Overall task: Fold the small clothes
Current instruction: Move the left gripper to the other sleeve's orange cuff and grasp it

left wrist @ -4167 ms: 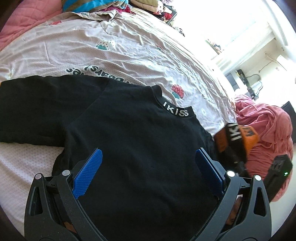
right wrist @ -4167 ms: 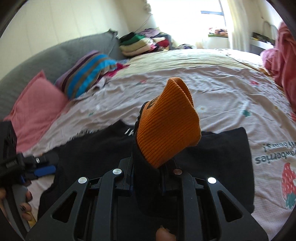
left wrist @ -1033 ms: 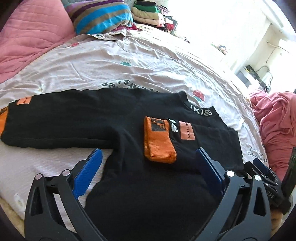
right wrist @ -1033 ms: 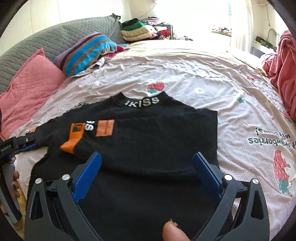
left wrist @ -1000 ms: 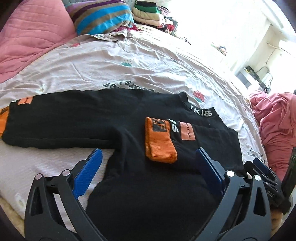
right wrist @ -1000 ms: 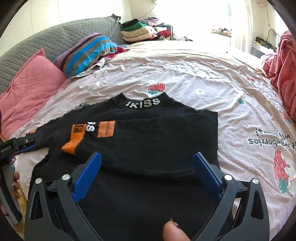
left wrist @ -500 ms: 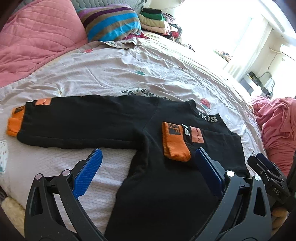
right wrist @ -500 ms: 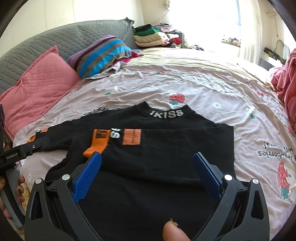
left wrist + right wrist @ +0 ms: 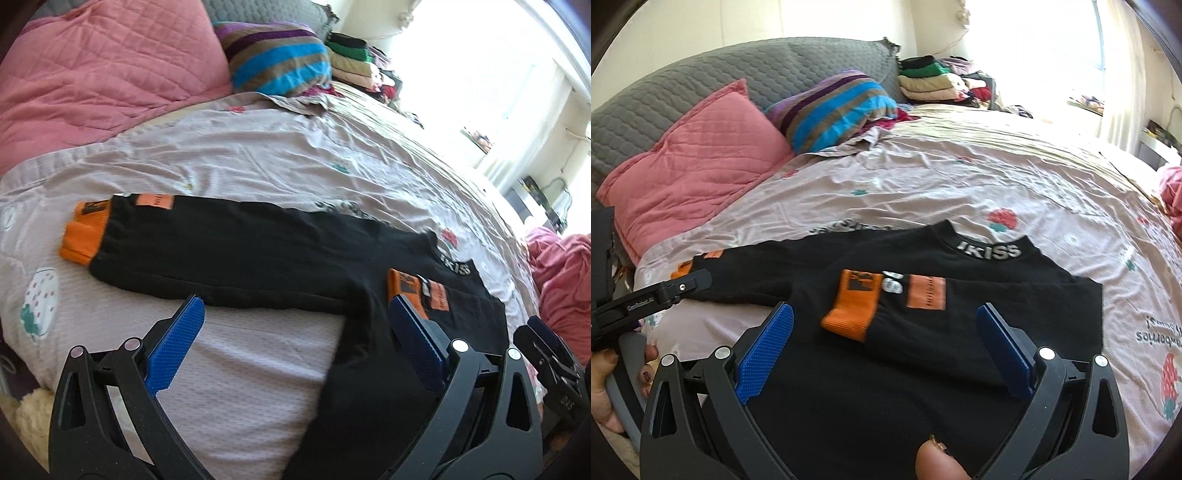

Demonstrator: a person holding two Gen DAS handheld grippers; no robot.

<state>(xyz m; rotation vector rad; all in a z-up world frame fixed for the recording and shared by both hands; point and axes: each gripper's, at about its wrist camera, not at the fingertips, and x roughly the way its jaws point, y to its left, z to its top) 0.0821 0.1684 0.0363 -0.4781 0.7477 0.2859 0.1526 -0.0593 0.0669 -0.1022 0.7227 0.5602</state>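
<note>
A small black top with an "IKISS" collar lies flat on the bed. One sleeve is folded across the chest, its orange cuff on the body. The other sleeve lies stretched out to the left, ending in an orange cuff. My left gripper is open and empty above the stretched sleeve near the armpit. My right gripper is open and empty above the folded sleeve. The left gripper also shows in the right wrist view, over the far cuff.
The bed has a pale printed sheet. A pink pillow and a striped pillow lie at the head, with stacked folded clothes behind. A pink heap lies at the right. The bed's edge is at lower left.
Both grippers have pulled back and up from the top. The left view has swung left, so the whole stretched sleeve and its cuff now show. The garment has not moved.
</note>
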